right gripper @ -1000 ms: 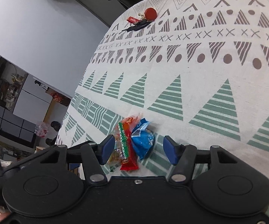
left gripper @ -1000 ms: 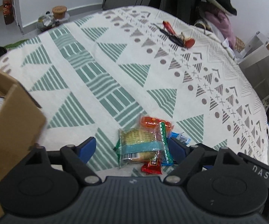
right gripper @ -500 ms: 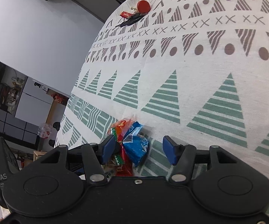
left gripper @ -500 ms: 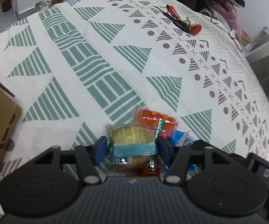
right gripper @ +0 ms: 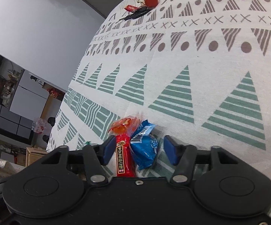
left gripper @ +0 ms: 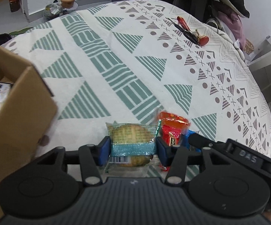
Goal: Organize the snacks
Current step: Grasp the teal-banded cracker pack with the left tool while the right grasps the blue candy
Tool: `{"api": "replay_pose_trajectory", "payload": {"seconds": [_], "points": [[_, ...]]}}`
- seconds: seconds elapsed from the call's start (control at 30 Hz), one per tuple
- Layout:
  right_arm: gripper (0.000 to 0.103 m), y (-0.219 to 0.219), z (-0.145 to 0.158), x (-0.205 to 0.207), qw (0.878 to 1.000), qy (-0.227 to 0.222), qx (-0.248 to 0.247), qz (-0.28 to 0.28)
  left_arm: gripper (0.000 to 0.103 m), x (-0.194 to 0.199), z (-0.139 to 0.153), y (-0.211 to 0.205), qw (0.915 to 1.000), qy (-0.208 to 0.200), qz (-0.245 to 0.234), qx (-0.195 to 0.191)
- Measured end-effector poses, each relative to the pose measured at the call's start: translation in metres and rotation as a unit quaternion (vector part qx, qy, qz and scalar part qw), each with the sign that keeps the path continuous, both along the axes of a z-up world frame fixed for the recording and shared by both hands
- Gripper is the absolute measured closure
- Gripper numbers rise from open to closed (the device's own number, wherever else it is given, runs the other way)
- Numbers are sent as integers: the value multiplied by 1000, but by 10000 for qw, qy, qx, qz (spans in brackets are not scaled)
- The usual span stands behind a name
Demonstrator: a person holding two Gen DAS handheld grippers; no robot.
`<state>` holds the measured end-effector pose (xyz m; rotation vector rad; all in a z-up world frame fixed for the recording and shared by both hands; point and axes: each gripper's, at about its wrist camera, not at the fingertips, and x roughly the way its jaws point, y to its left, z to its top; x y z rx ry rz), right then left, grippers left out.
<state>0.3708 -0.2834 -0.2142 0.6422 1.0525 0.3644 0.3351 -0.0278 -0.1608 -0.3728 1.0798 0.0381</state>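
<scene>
The left gripper (left gripper: 132,151) was clamped on a clear-wrapped pastry packet (left gripper: 132,136), a cardboard box (left gripper: 17,112) with packets inside at its left, while the right gripper (right gripper: 139,152), jaws just closing, straddled a red candy (right gripper: 123,153) and blue packet (right gripper: 144,148) without yet pinching them

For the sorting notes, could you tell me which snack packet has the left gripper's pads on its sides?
The clear-wrapped biscuit packet with a teal band: the left gripper is clamped on it. The red candy packet and blue packet lie beside it.
</scene>
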Motion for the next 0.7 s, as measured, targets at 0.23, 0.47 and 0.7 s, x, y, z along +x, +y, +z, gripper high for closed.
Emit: {"api": "replay_pose_trajectory", "payload": {"seconds": [0.23, 0.47, 0.7], "points": [[77, -7, 15, -20, 9998, -116, -80, -120, 52, -28, 23, 14, 9999, -97, 86, -7], [78, -4, 58, -52, 9979, -638, -63, -41, 52, -63, 50, 29, 9995, -314, 90, -24], [79, 14, 96, -74, 9954, -952, -103, 85, 52, -89, 73, 47, 9986, -499, 143, -35]]}}
